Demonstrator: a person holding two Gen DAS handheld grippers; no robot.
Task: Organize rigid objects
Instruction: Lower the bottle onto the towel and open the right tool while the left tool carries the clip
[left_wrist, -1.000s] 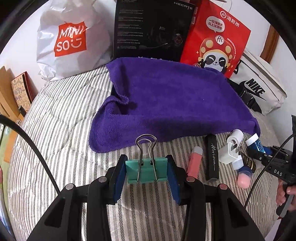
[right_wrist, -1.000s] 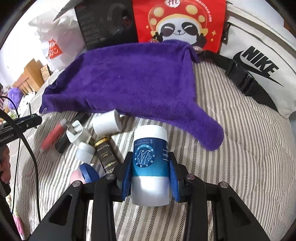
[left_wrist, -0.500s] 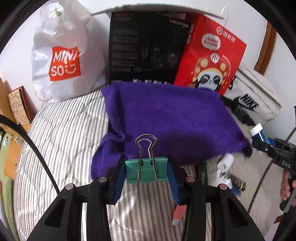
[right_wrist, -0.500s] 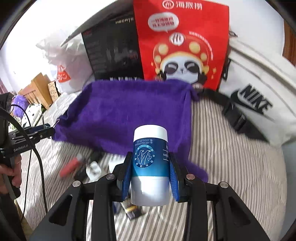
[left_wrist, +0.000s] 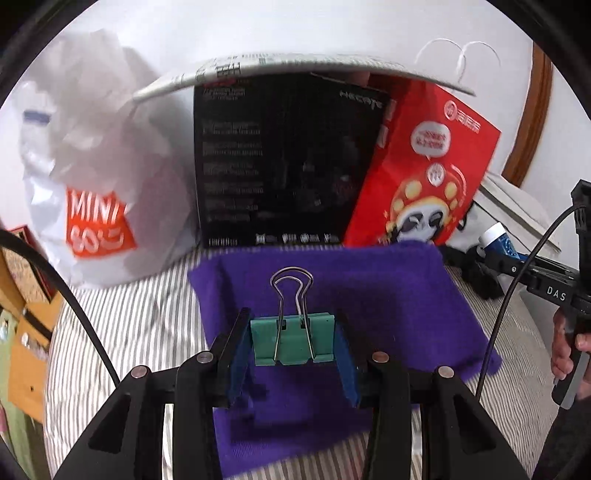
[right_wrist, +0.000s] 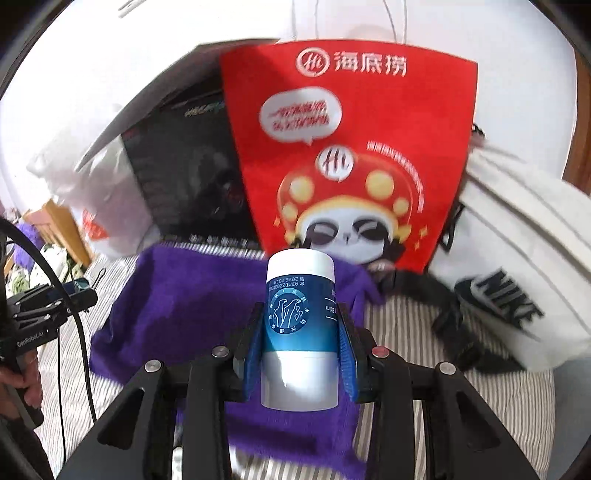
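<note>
My left gripper (left_wrist: 292, 345) is shut on a green binder clip (left_wrist: 293, 342) with silver wire handles and holds it above the purple towel (left_wrist: 388, 295). My right gripper (right_wrist: 301, 341) is shut on a white and blue bottle (right_wrist: 300, 332) and holds it above the right part of the purple towel (right_wrist: 177, 306). The right gripper with its bottle also shows at the right of the left wrist view (left_wrist: 498, 242). The left gripper shows at the left of the right wrist view (right_wrist: 48, 306). The other small objects on the bed are hidden below the grippers.
The towel lies on a striped bed cover (left_wrist: 122, 332). Behind it stand a white Miniso bag (left_wrist: 88, 206), a black box (left_wrist: 280, 166) and a red panda bag (right_wrist: 347, 147). A white Nike bag (right_wrist: 517, 288) with a black strap lies at the right.
Both grippers have risen and moved forward over the towel, each still holding its object. The small objects at the towel's near edge have dropped out of view.
</note>
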